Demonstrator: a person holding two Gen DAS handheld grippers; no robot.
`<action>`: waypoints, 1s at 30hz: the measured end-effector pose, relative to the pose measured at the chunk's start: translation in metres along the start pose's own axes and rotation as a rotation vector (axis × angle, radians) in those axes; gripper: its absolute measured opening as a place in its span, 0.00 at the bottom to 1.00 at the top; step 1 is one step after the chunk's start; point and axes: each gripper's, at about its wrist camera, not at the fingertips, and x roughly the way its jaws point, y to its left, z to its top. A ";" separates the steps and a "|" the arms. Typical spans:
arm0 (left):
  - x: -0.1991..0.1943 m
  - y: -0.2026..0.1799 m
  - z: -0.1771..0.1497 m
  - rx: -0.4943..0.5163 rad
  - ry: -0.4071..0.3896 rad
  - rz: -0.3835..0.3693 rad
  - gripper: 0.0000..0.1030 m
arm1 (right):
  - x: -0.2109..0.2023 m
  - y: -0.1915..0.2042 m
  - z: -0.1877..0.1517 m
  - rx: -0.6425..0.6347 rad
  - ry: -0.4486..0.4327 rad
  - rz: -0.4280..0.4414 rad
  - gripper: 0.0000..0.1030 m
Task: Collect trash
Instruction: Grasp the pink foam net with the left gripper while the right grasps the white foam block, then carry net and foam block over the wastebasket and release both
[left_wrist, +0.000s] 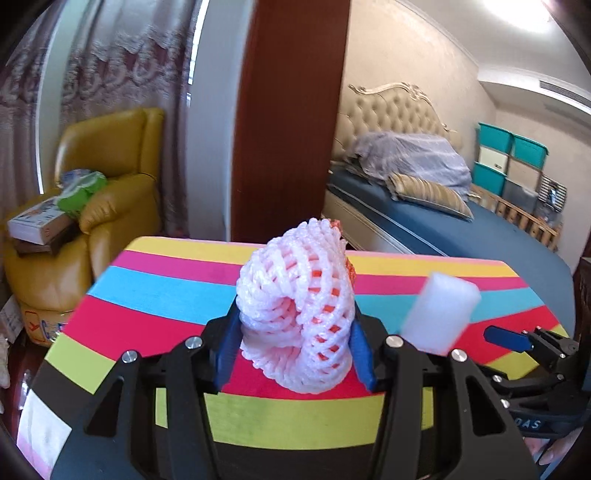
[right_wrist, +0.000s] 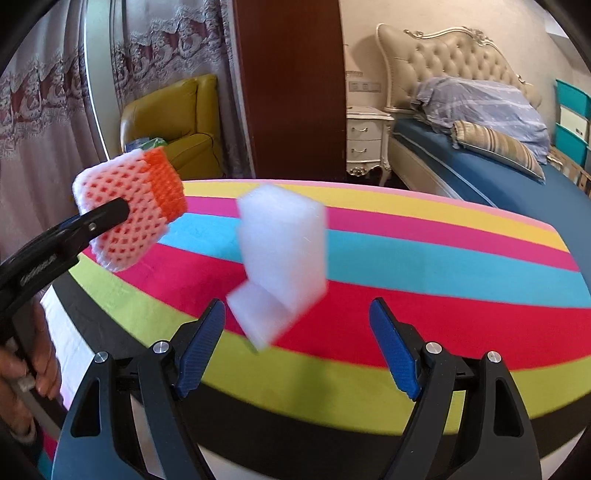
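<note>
Left gripper: the left gripper (left_wrist: 295, 339) has its blue pads pressed on either side of a white foam-mesh fruit sleeve with an orange inner net (left_wrist: 295, 314), which stands up between them toward 12 o'clock, above the striped top.

Right gripper: the right gripper (right_wrist: 297, 347) has its jaws spread wide and holds nothing; a blurred white foam block (right_wrist: 280, 258) shows just ahead of the gap, toward 12 o'clock, touching neither pad. Whether it rests on the surface I cannot tell.

Surroundings: both tools hang over a table with a rainbow-striped cloth (right_wrist: 443, 266). Beyond its far edge stand a dark brown wooden panel (left_wrist: 288, 118), a yellow leather armchair (left_wrist: 110, 177) at 10 o'clock, and a blue-sheeted bed with a tufted cream headboard (left_wrist: 424, 221) at 2 o'clock.

Left view only: the foam block (left_wrist: 439, 314) shows at 3 o'clock of the sleeve, with the right gripper (left_wrist: 517, 341) low at 4 o'clock.

Right view only: the sleeve (right_wrist: 129, 218) appears side-on at 10 o'clock, clamped in the left gripper (right_wrist: 110, 214), and a white nightstand (right_wrist: 367, 144) stands beside the bed.
</note>
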 end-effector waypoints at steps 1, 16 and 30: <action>0.001 0.002 0.000 -0.003 -0.005 0.008 0.49 | 0.006 0.004 0.005 -0.004 0.003 -0.006 0.74; -0.004 0.028 -0.018 -0.062 0.037 0.026 0.50 | 0.037 0.011 0.028 0.017 0.015 -0.021 0.53; -0.011 0.014 -0.011 0.005 0.039 -0.024 0.50 | -0.012 0.003 0.007 0.045 -0.042 -0.034 0.52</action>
